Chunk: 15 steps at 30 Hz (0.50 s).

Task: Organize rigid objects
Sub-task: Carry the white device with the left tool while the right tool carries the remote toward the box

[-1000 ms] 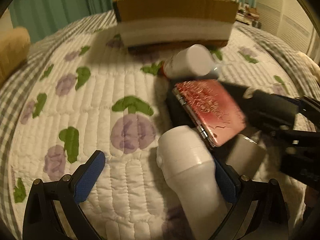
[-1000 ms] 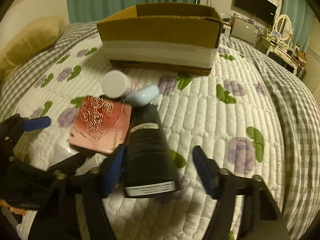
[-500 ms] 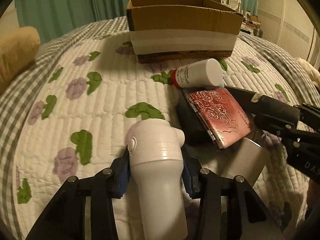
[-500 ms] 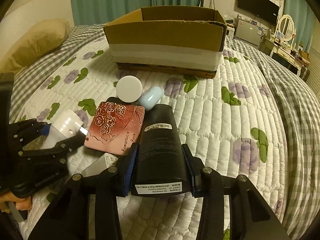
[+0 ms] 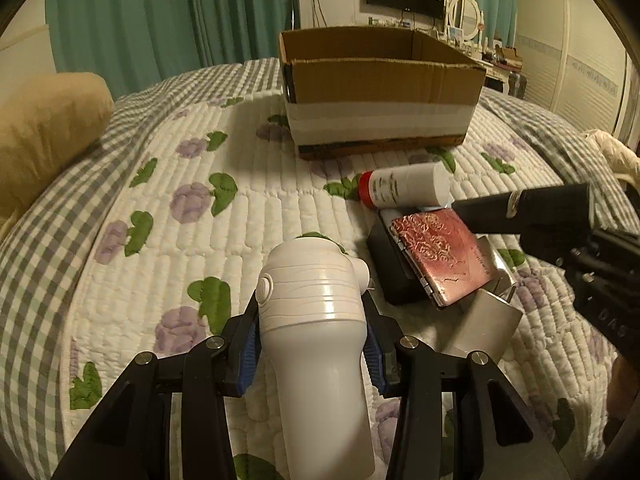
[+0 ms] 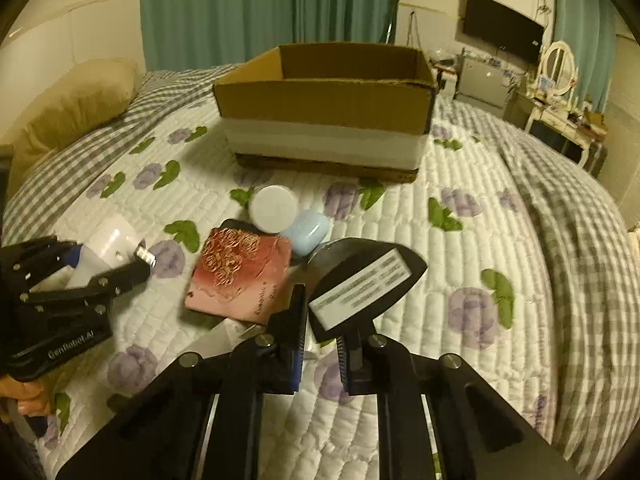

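My left gripper (image 5: 310, 344) is shut on a white bottle (image 5: 316, 320) and holds it above the quilt; it also shows in the right wrist view (image 6: 108, 248). My right gripper (image 6: 322, 340) is shut on a black tube (image 6: 364, 276), lifted and tilted; the tube shows in the left wrist view (image 5: 524, 208). An open cardboard box (image 6: 326, 108) stands at the back. A pink rose-patterned case (image 6: 240, 276), a white red-capped bottle (image 5: 404, 190) and a pale blue item (image 6: 308, 232) lie between.
A silver packet (image 5: 480, 320) and a black flat item (image 5: 392, 256) lie under the pink case. A tan pillow (image 5: 44, 128) is at the left. The bed's quilt (image 6: 460, 240) slopes away to the right. Furniture stands beyond the bed.
Both grippers closed on their objects and lifted them: the left raised the white bottle, the right raised and tilted the black tube off the quilt.
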Each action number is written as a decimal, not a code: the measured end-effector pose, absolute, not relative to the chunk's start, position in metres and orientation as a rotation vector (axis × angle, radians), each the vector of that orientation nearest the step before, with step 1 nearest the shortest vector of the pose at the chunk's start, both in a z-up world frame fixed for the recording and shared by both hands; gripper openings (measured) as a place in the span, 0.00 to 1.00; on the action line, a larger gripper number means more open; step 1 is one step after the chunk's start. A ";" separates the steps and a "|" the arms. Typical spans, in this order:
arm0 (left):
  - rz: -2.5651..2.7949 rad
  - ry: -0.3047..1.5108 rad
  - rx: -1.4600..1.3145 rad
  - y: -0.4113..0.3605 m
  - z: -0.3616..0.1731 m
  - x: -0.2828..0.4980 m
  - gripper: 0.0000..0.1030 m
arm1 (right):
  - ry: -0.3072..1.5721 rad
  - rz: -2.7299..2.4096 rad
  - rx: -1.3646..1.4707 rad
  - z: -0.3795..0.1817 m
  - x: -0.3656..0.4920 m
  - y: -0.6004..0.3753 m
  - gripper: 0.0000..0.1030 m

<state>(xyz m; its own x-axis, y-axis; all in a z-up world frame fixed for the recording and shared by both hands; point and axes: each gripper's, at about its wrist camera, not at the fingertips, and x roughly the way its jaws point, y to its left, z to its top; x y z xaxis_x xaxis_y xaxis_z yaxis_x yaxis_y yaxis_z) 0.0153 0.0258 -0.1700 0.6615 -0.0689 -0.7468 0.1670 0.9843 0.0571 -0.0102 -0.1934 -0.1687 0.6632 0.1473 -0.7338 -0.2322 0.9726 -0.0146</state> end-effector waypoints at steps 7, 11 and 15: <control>-0.144 0.822 0.117 0.028 -0.162 0.010 0.43 | 0.844 0.217 -0.029 -0.179 -0.007 -0.202 0.31; -0.145 0.819 0.107 0.030 -0.159 0.013 0.43 | 0.847 0.211 0.019 -0.182 -0.002 -0.206 0.45; -0.147 0.824 0.100 0.032 -0.160 0.017 0.43 | 0.853 0.200 0.059 -0.185 0.004 -0.210 0.48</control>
